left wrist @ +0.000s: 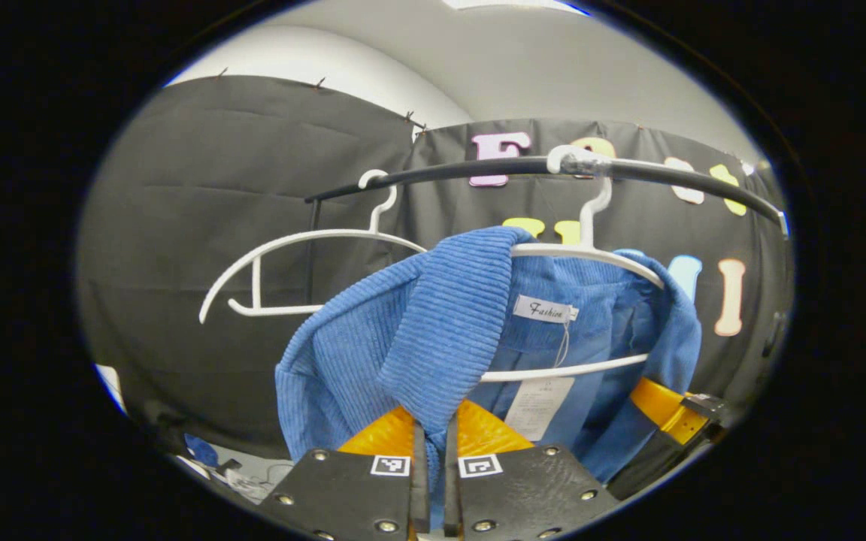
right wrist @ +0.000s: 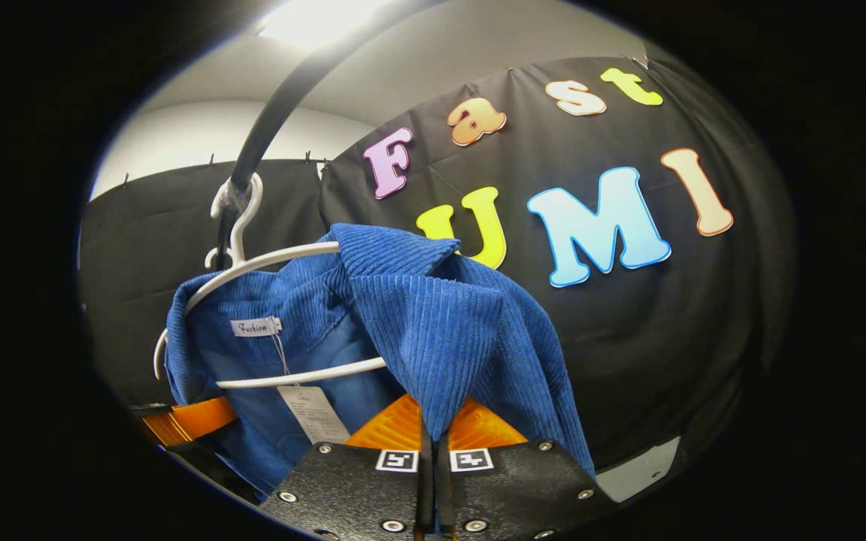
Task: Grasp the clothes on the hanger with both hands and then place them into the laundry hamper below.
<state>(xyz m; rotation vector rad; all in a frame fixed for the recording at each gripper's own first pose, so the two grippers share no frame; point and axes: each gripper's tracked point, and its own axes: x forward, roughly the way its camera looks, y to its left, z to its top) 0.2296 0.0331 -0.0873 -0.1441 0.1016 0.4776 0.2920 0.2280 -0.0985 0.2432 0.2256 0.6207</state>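
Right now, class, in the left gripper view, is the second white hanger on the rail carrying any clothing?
No. The empty white hanger hangs bare on the rail, beside the blue jacket.

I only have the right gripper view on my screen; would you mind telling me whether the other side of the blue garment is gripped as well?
Observer: Yes. In the left gripper view the left gripper has its jaws closed on a fold of the blue garment.
Operator: Thank you. Is anything else hanging on that rail?
Observer: A second, empty white hanger hangs on the black rail, apart from the loaded hanger.
Operator: And does the right gripper show from that side?
Observer: Yes, low at the garment's far edge, the right gripper shows against the cloth; the right gripper view has its jaws closed on a fold too.
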